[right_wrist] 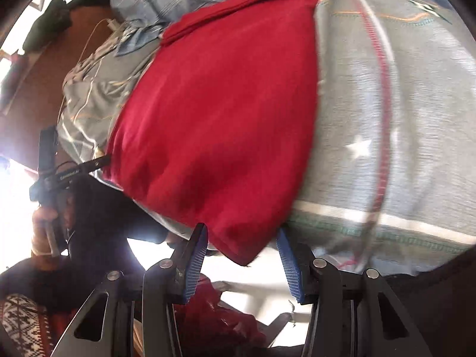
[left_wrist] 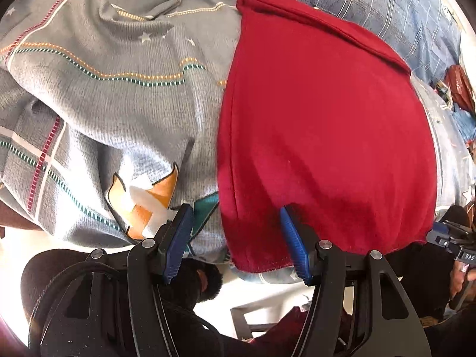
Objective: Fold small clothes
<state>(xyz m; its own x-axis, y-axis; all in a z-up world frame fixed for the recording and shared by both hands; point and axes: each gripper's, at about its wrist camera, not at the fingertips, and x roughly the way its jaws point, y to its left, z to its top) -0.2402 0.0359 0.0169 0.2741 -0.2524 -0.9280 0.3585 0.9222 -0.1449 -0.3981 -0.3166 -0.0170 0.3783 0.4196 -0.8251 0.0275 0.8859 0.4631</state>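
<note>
A red garment (left_wrist: pixel 321 125) lies flat on a grey patterned bedsheet (left_wrist: pixel 104 95), its near hem at the bed's front edge. It also shows in the right wrist view (right_wrist: pixel 226 119). My left gripper (left_wrist: pixel 236 211) is open, its blue pads straddling the garment's near left corner. My right gripper (right_wrist: pixel 242 232) is open, its pads either side of the garment's near right corner, which hangs over the edge. Neither is closed on the cloth. The right gripper also appears at the right edge of the left wrist view (left_wrist: pixel 452 238), and the left gripper in the right wrist view (right_wrist: pixel 74 172).
A blue checked quilt (left_wrist: pixel 372 3) lies beyond the garment at the back. A fox print (left_wrist: pixel 142 199) marks the sheet near the left gripper. The bright floor (right_wrist: pixel 238 273) is below the bed's edge. More red cloth (right_wrist: pixel 220 318) lies low down.
</note>
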